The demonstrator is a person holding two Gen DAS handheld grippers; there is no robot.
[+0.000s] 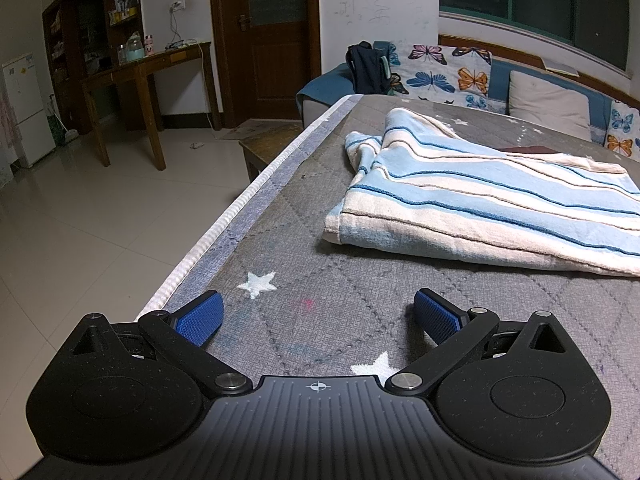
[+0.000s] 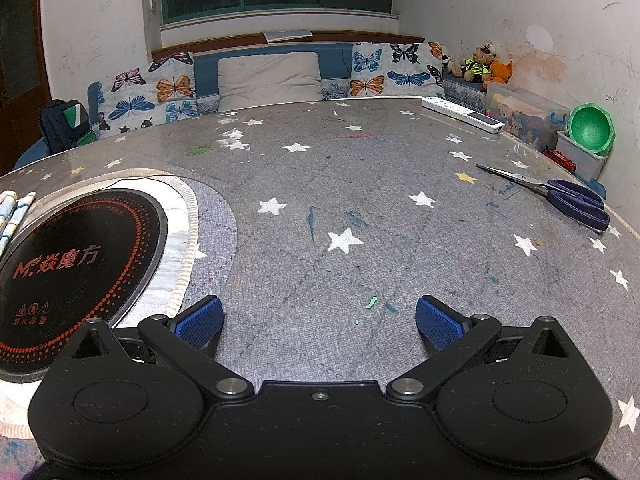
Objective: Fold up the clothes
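Note:
A light-blue and cream striped garment (image 1: 480, 200) lies folded on the grey star-print table cover (image 1: 304, 280), ahead and to the right of my left gripper (image 1: 318, 314). The left gripper is open and empty, low over the cover near the table's left edge. My right gripper (image 2: 320, 316) is open and empty over bare cover. In the right wrist view only a small striped edge of the garment (image 2: 14, 210) shows at the far left.
A black round induction cooktop (image 2: 76, 264) is set in the table, left of the right gripper. Blue-handled scissors (image 2: 560, 196) and a white power strip (image 2: 464, 114) lie at the right. A sofa with butterfly cushions (image 2: 280, 76) runs behind. The table edge (image 1: 224, 216) drops to tiled floor.

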